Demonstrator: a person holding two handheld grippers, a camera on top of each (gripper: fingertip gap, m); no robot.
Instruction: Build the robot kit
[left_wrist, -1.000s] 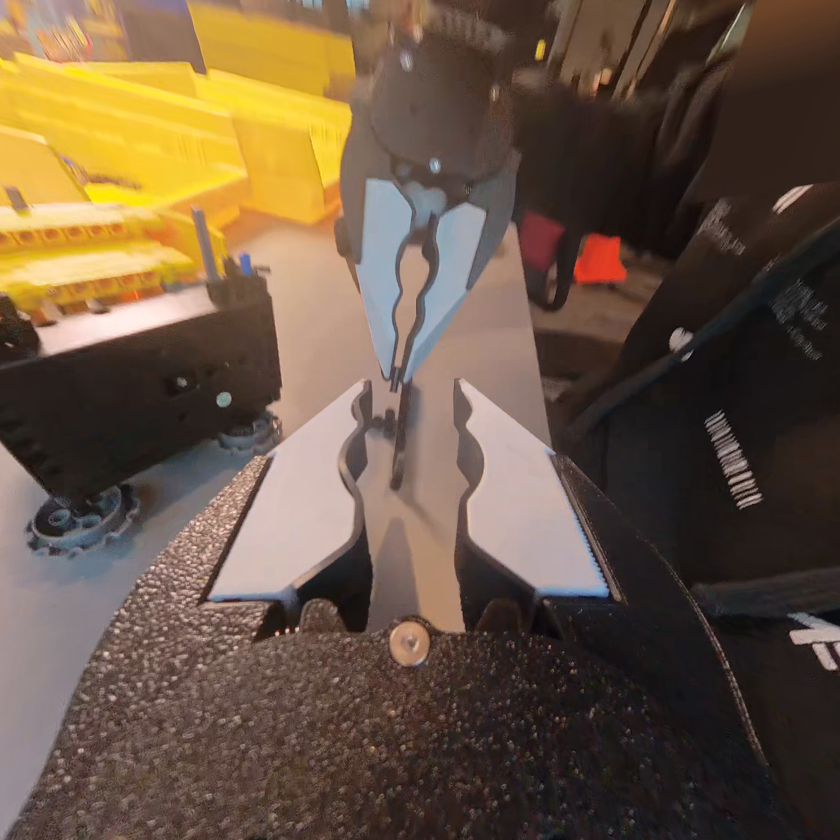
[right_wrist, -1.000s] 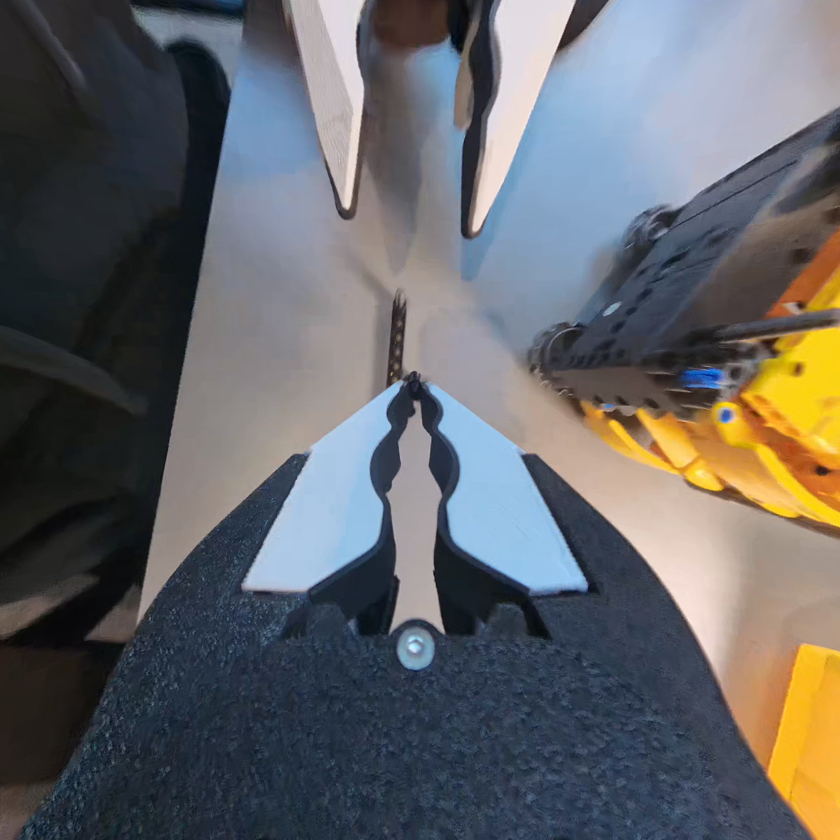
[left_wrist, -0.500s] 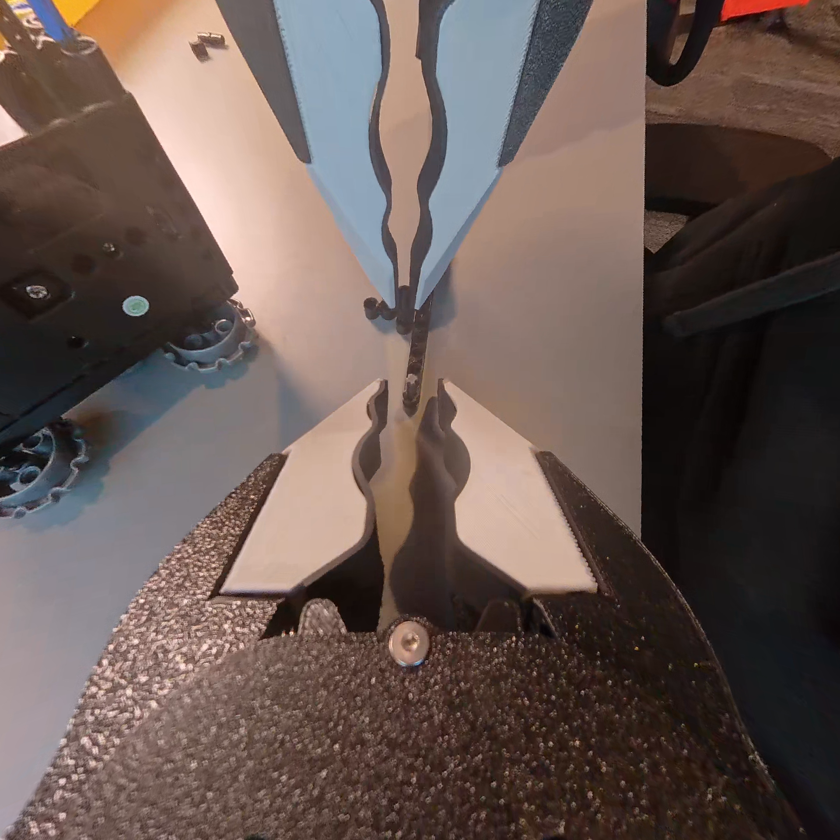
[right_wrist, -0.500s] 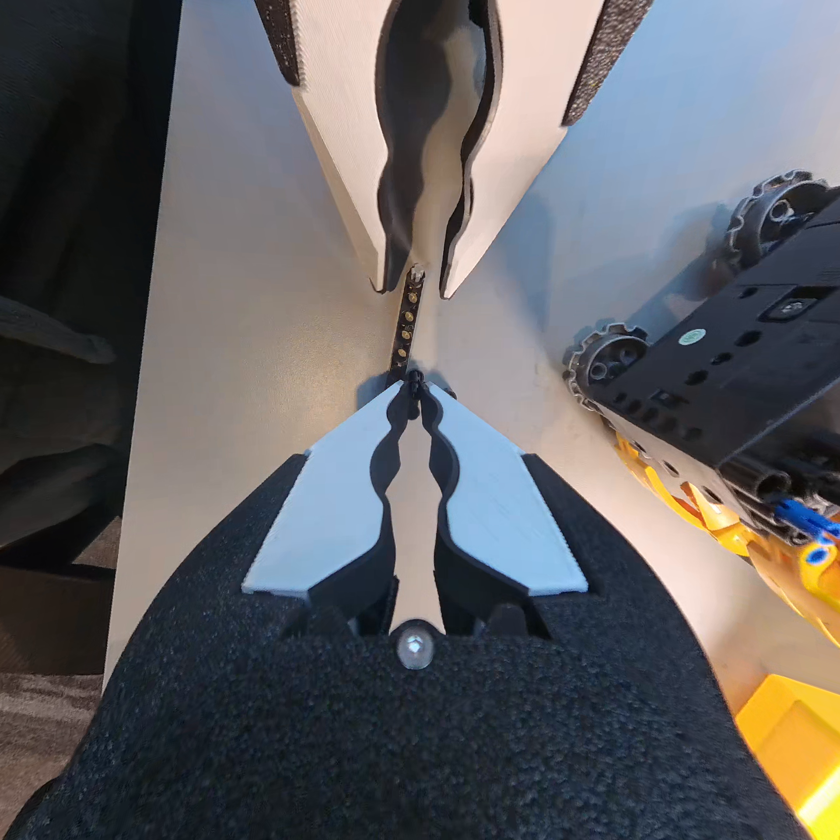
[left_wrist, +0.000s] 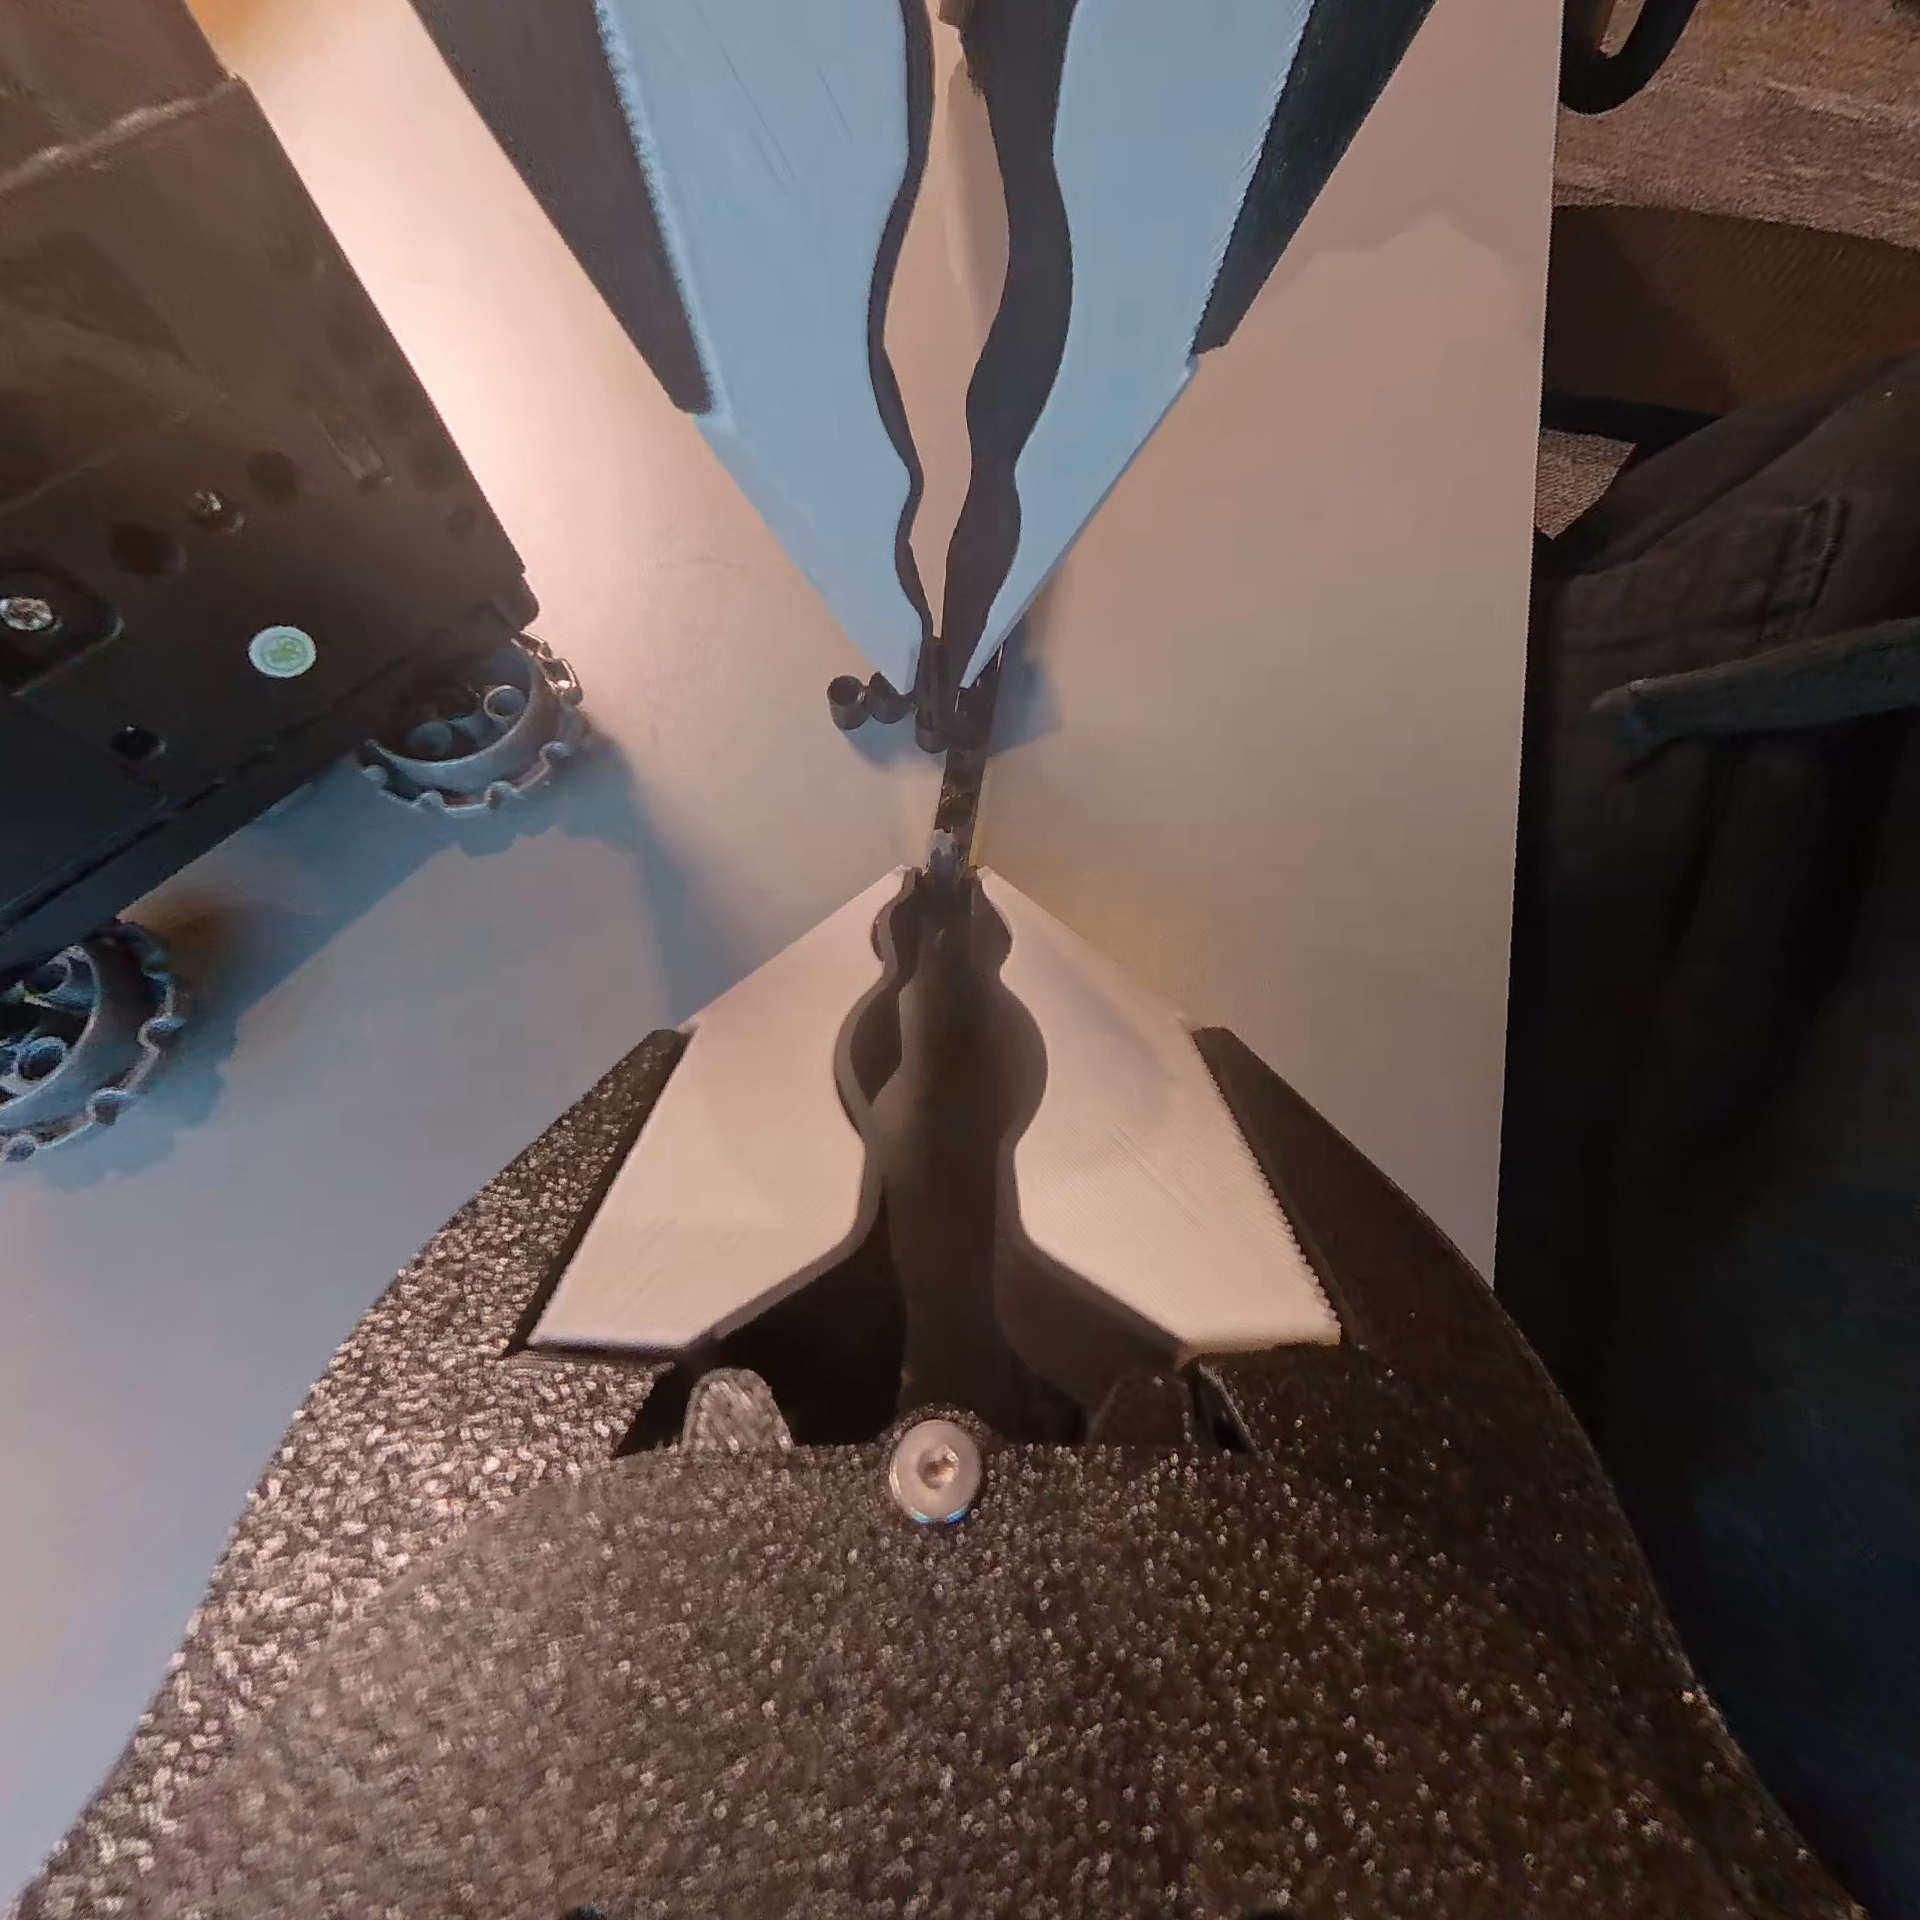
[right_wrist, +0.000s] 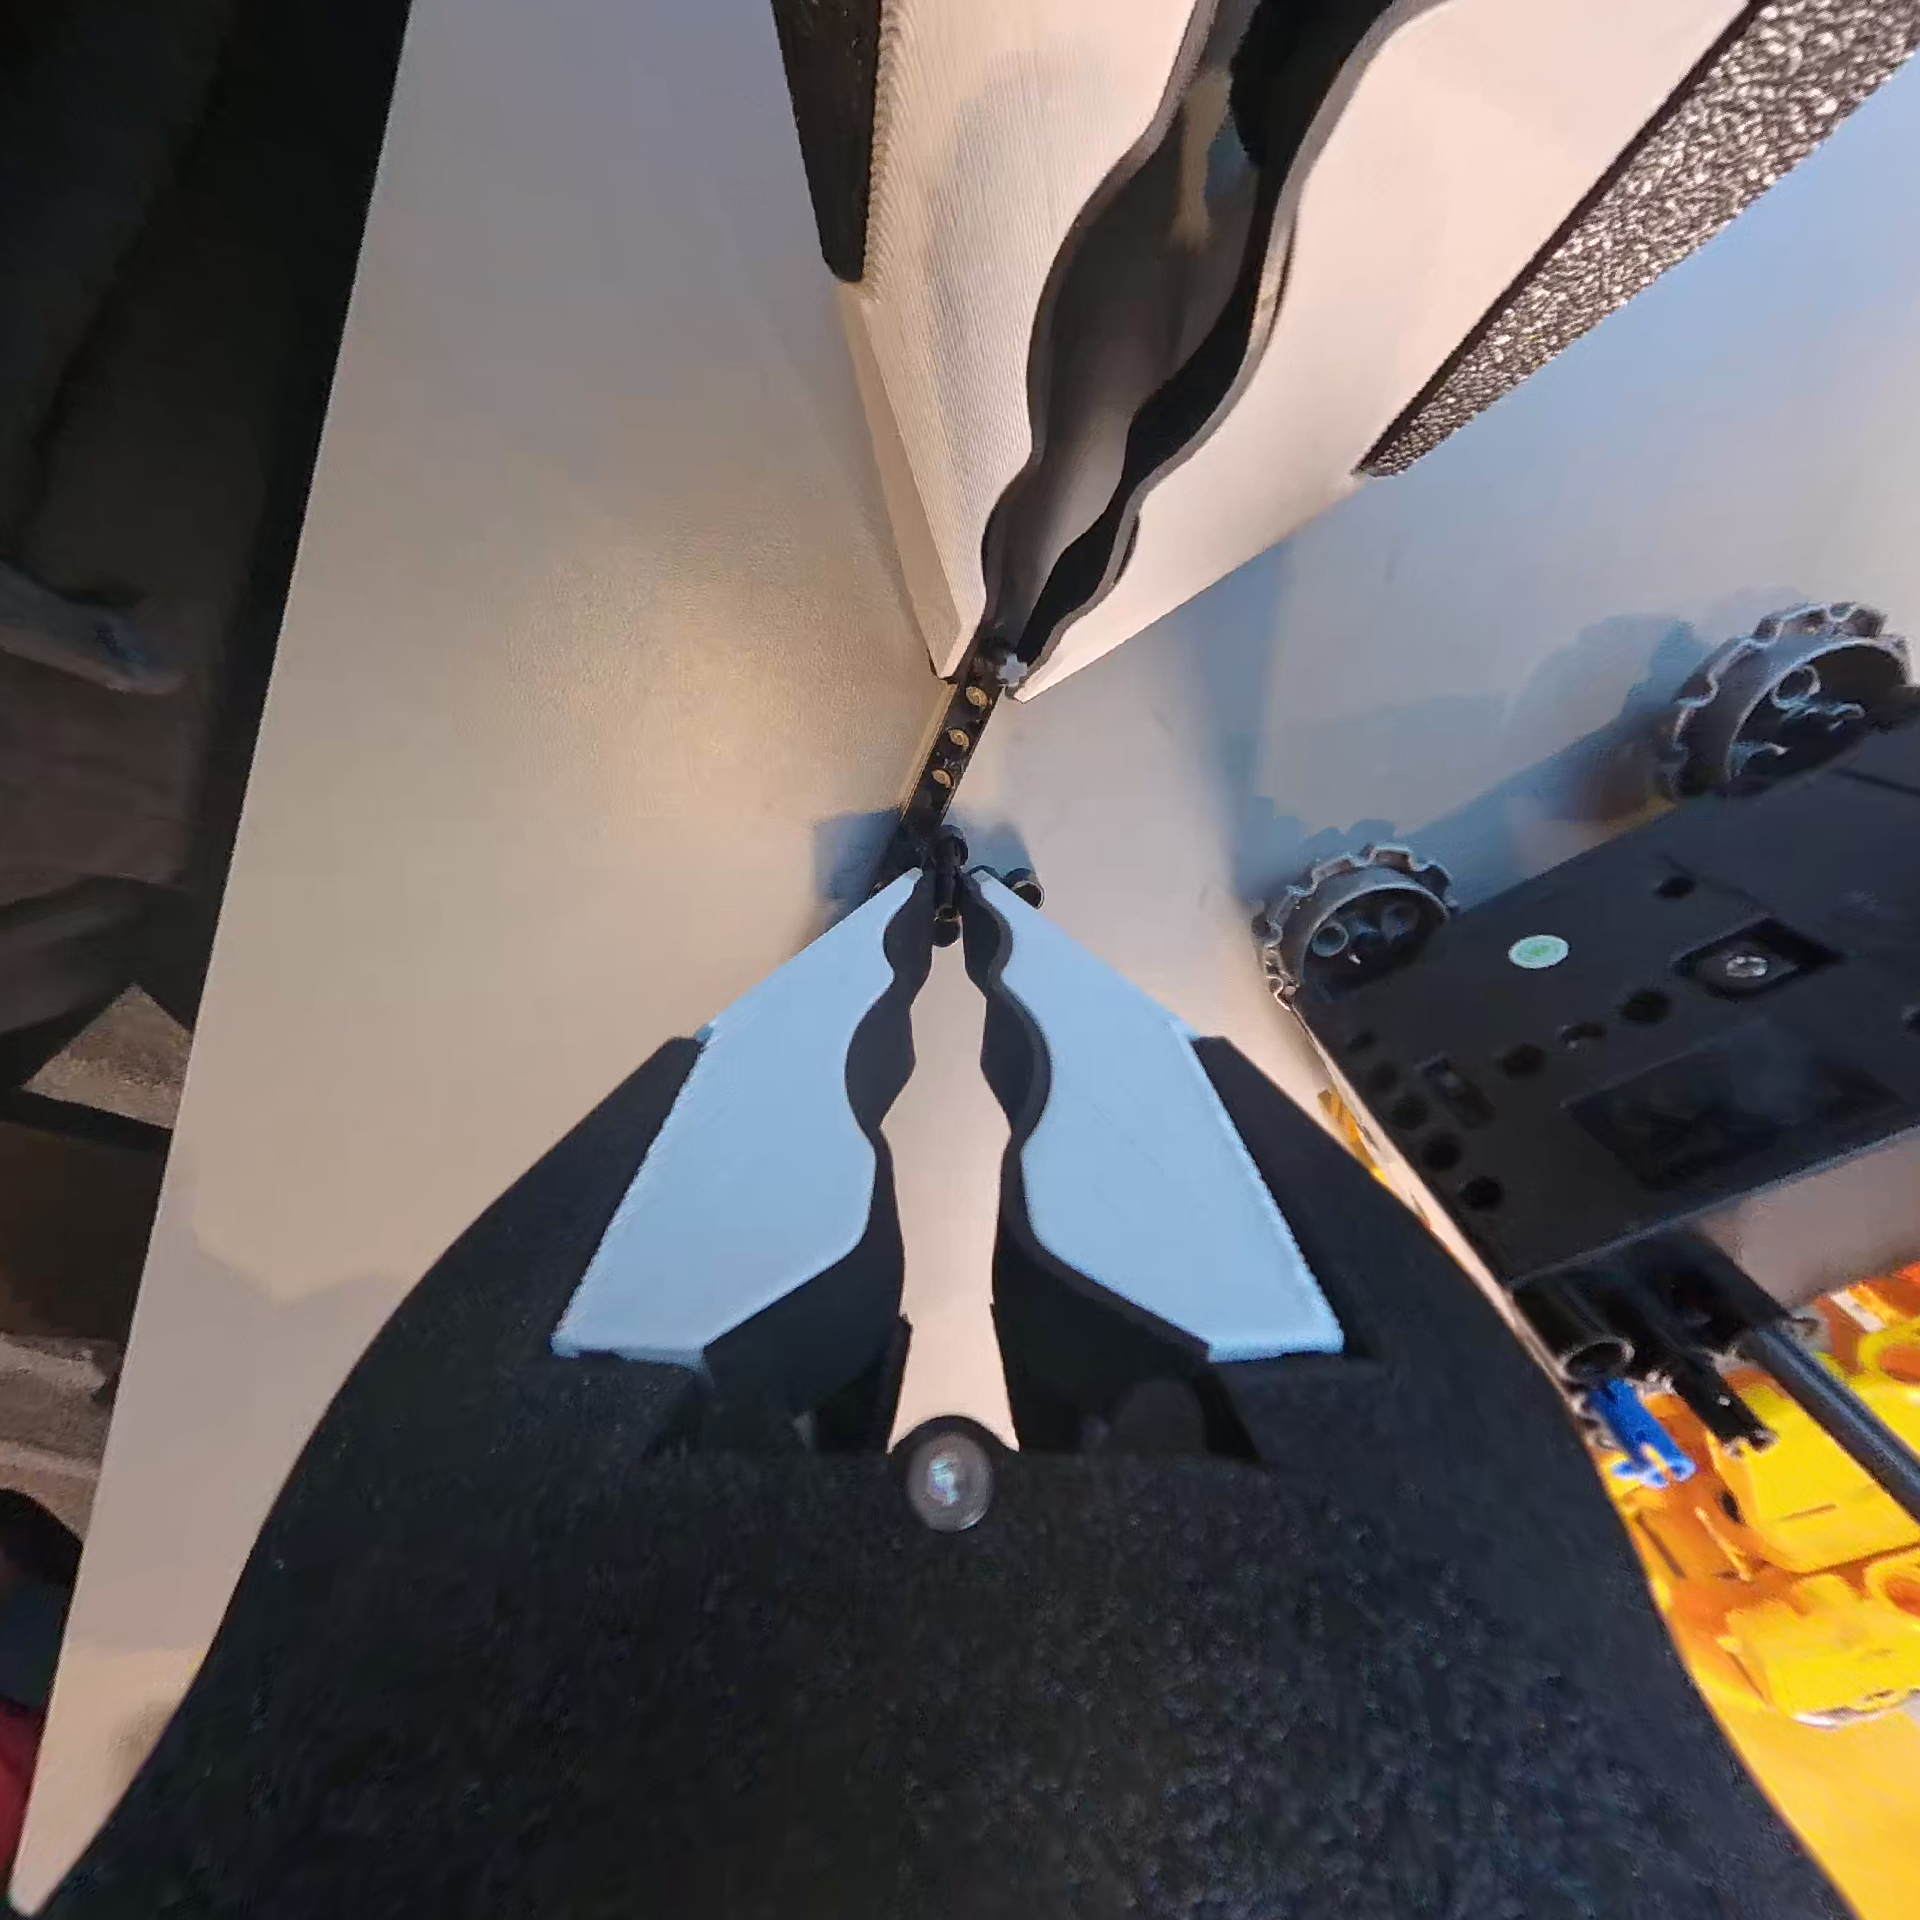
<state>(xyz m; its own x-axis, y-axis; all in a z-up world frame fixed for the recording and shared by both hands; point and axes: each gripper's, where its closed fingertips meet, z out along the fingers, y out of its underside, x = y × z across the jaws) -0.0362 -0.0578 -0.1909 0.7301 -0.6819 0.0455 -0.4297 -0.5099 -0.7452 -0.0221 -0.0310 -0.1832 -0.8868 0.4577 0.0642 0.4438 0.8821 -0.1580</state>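
Observation:
A thin black beam with a row of holes (left_wrist: 961, 800) is held between the two grippers, just above the grey table (left_wrist: 1299, 727). My left gripper (left_wrist: 940, 873) is shut on its near end. My right gripper (left_wrist: 951, 675) faces it from the far side and is shut on the other end, where short black pins (left_wrist: 862, 707) stick out sideways. In the right wrist view my right gripper (right_wrist: 940, 883) pinches the beam (right_wrist: 951, 743) at its pin end, and the left gripper (right_wrist: 987, 670) grips the far end.
A black block (left_wrist: 208, 468) on grey toothed wheels (left_wrist: 473, 727) stands on the table to the left; it also shows in the right wrist view (right_wrist: 1662, 1039) with yellow parts (right_wrist: 1818, 1558) behind it. Dark cloth (left_wrist: 1714, 935) lies past the table's right edge. My two grippers' fingertips are within a few centimetres of each other. The black block (left_wrist: 208, 468) sits 9 cm or so from the ends of my right fingers. It is also in sight in the right wrist view (right_wrist: 1573, 1062).
My left gripper went from open to shut on the near end of the beam. Both grippers came closer together, and the right one kept its hold.

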